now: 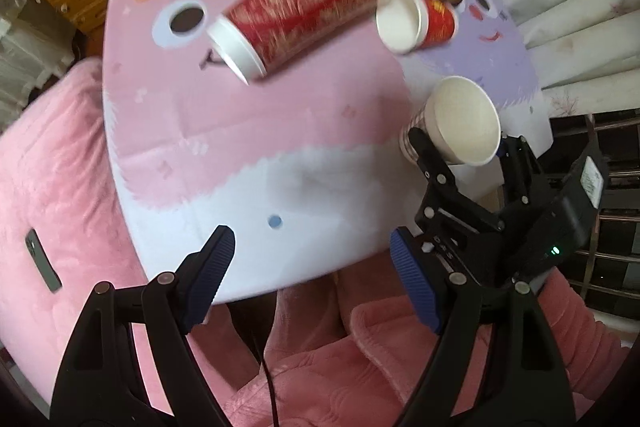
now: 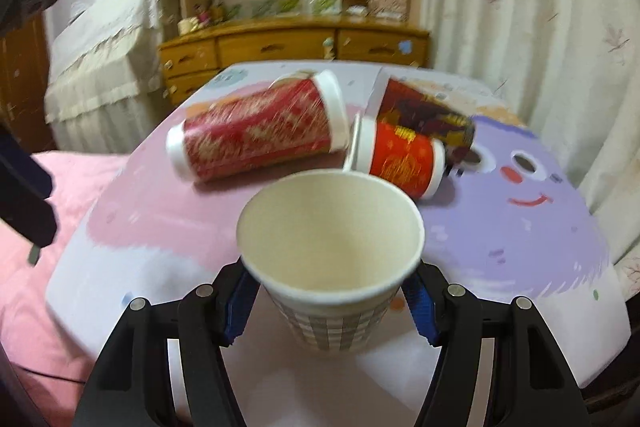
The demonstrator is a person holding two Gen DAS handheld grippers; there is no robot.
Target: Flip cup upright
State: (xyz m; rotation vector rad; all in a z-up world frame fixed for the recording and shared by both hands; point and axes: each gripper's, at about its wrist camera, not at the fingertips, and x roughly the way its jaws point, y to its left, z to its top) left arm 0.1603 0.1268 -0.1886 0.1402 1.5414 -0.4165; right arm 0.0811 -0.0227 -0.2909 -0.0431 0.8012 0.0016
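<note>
I've got the right gripper [image 2: 326,303] pinching the checked cup [image 2: 332,267] low on its wall, pads either side, mouth tilted up toward the cam, so I read the flip as nearly done, w/ only the set-down left. Gripping below the rim makes sense: keeps the thin paper from crushing at the lip & leaves the base free to land. From the left cam the same cup [image 1: 460,121] sits at the near right edge of the table [image 1: 256,163], close to the drop-off, so I'd want to put it down further in. Left gripper [image 1: 312,275] has jaws spread wide, holding nothing, parked over the near edge out of the way. Other cups lie on their sides farther back: big red cup [image 2: 260,135], small red cup [image 2: 400,155], a dark one [image 2: 424,111] behind it, clustered & touching, so they could roll if bumped. Frames are blurry; can't tell if the cup's base touches the table yet.
</note>
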